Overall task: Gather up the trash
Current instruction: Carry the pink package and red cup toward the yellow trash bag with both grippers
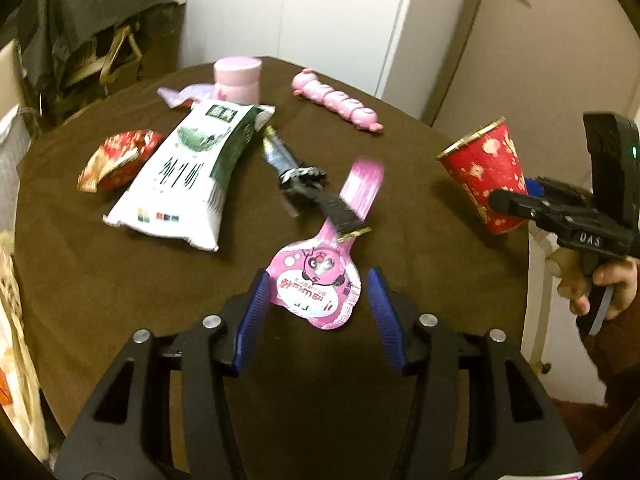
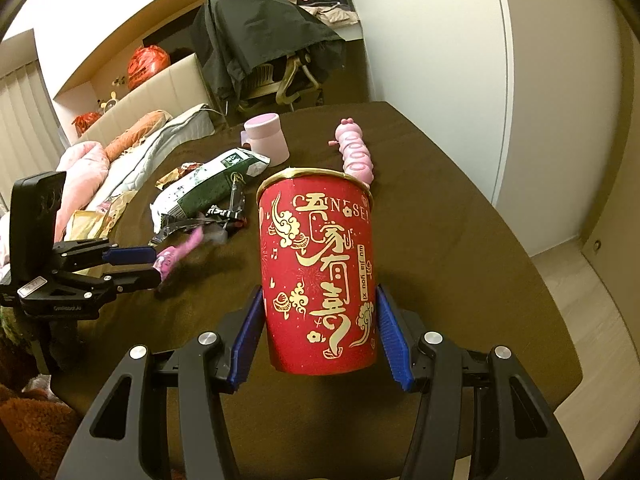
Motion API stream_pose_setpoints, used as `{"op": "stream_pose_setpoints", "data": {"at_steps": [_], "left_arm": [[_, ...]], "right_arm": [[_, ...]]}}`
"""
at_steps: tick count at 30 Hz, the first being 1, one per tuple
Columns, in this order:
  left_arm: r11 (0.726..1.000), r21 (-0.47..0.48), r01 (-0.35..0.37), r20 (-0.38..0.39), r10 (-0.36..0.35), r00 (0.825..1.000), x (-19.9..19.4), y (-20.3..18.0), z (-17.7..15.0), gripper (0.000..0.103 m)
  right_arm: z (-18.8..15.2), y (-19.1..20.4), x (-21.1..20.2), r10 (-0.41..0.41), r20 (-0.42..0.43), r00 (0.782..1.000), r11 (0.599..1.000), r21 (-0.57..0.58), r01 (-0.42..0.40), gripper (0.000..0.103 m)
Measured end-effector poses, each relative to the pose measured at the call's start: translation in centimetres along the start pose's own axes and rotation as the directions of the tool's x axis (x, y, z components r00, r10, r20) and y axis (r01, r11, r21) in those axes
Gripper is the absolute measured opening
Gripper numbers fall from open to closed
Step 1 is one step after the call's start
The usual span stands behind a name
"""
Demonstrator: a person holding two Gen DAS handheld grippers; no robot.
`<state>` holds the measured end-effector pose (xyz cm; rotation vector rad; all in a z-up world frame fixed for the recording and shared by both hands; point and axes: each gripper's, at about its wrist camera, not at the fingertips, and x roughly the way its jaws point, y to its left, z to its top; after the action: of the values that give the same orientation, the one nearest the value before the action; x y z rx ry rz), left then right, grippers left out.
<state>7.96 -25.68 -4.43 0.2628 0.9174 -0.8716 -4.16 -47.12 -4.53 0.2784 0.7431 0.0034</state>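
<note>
Both claws show their blue pads. Right gripper (image 2: 320, 332) is clenched on the red paper cup (image 2: 318, 276), pads pressed to its lower sides, holding it tilted above the brown table's (image 2: 460, 248) near edge. Gold lettering on the cup reads "CHINESE" over large Chinese characters; its inside is hidden. Left gripper (image 1: 316, 300) stands released, its pads on either side of the pink wrapper (image 1: 316, 284), which lies on the table and carries a cartoon face and upside-down print too small to read; whether the left-hand pad touches it is unclear. A dark foil wrapper (image 1: 298, 172) lies across the pink wrapper's tail, blurred. Beyond, toward the far edge, lie a white and green bag (image 1: 192, 176) with inverted writing, a red wrapper (image 1: 120, 158), a pink cup (image 1: 238, 80) and a pink caterpillar toy (image 1: 336, 100). A hand (image 1: 600, 284) grips the right gripper's handle, marked "DAS".
</note>
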Motion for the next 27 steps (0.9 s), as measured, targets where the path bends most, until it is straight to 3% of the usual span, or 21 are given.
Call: {"op": "stream_pose_setpoints", "data": {"at_steps": [7, 9, 12, 16, 21, 27], "left_arm": [[0.997, -0.07, 0.018, -0.044, -0.021, 0.999, 1.0, 0.7, 0.5, 0.048], [0.994, -0.103, 0.031, -0.039, -0.035, 0.999, 0.9, 1.0, 0.7, 0.036], [0.994, -0.106, 0.041, -0.002, -0.042, 0.999, 0.1, 0.9, 0.7, 0.024], [0.994, -0.102, 0.034, 0.042, -0.03, 0.999, -1.5, 0.8, 0.8, 0.015], [0.99, -0.139, 0.027, 0.107, -0.012, 0.994, -4.6, 1.7, 0.3, 0.015], [0.981, -0.196, -0.007, 0.195, 0.046, 0.98, -9.7, 4.7, -0.7, 0.014]], "right_arm": [[-0.6, 0.0, 0.4, 0.005, -0.01, 1.0, 1.0, 0.022, -0.005, 0.051], [-0.6, 0.1, 0.3, 0.003, -0.006, 1.0, 1.0, 0.021, -0.003, 0.051], [-0.5, 0.1, 0.2, 0.001, -0.001, 1.0, 1.0, 0.018, -0.001, 0.051], [0.0, 0.7, 0.3, 0.005, -0.001, 1.0, 1.0, 0.005, -0.005, 0.051], [1.7, 3.5, 0.4, 0.036, 0.018, 0.999, 0.998, -0.053, -0.035, 0.051], [5.4, 9.6, 1.4, 0.123, 0.035, 0.992, 0.983, -0.142, -0.117, 0.051]]}}
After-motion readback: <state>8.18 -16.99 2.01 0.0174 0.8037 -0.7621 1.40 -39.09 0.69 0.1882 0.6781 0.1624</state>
